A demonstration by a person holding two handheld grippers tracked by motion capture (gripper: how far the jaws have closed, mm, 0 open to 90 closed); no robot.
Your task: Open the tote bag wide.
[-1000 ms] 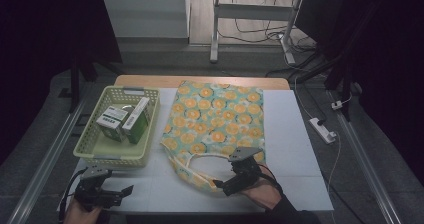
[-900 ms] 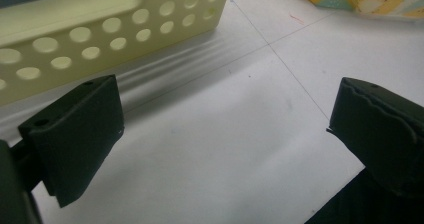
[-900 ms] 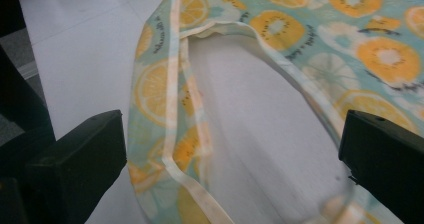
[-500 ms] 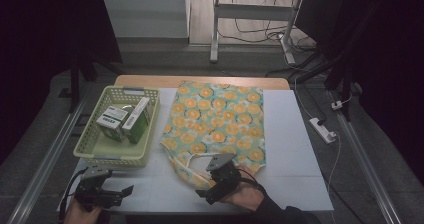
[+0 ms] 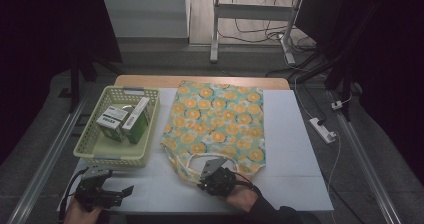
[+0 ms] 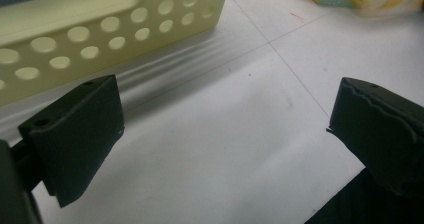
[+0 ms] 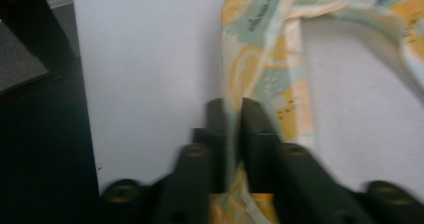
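tote bag (image 5: 216, 125): printed with orange slices, it lay flat on the white table (image 5: 295, 184), its open end and handles facing the person.
right gripper (image 7: 232, 115): its jaws had just been closing and were clenched on a strip of the bag's fabric at the near edge; in the right gripper view the cloth ran up between the 2 black jaws.
right gripper, high view (image 5: 212, 176): it sat at the bag's near hem, by the handle loop (image 5: 192, 160).
left gripper (image 6: 220, 129): released, jaws wide apart with bare table between them; it held nothing.
left gripper, high view (image 5: 107, 191): it rested at the near left corner of the table, just in front of the basket.
basket (image 5: 90, 146): pale yellow, perforated, left of the bag and apart from it.
boxes (image 5: 124, 120): 2 cartons with green and white labels lay inside the basket.
done so far: judging by the grip, 1 side of the bag's mouth was caught.
left to do: the bag looked unopened and flat, and both boxes were in the basket; opening the mouth and loading seemed ahead.
risk: the pinch looked thin, so the cloth might slip when lifted.
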